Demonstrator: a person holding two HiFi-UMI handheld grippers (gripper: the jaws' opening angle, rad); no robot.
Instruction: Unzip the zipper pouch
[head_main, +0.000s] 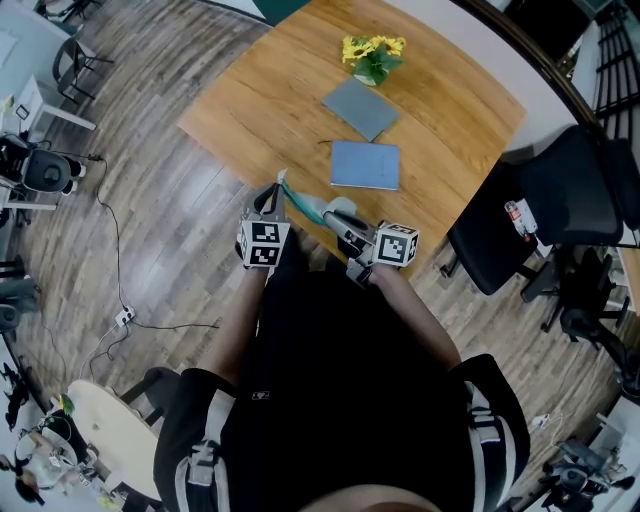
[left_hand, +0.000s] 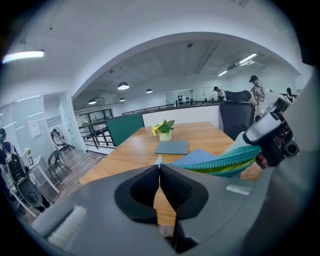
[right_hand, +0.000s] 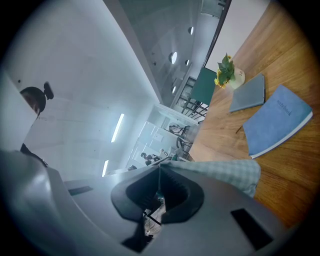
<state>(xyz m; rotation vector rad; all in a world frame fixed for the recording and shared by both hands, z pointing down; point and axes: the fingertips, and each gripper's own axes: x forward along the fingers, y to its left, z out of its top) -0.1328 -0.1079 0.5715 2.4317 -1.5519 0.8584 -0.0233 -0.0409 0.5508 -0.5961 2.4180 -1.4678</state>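
Note:
I hold the zipper pouch (head_main: 306, 208), teal with striped and checked fabric, in the air over the near edge of the wooden table (head_main: 270, 100). My left gripper (head_main: 281, 186) is shut on one small end of it; in the left gripper view that end (left_hand: 158, 160) sits pinched at the jaw tips (left_hand: 159, 166) and the pouch (left_hand: 220, 162) stretches to the right. The right gripper (head_main: 328, 213) is shut on the other end; in the right gripper view checked fabric (right_hand: 220, 172) runs out from the closed jaw tips (right_hand: 159, 167). Whether a zipper pull is in either grip is hidden.
On the table lie a blue notebook (head_main: 365, 165) and a grey notebook (head_main: 362, 108), with a pot of yellow flowers (head_main: 373, 58) behind them. A black office chair (head_main: 560, 200) stands to the right of the table. Cables lie on the floor at left.

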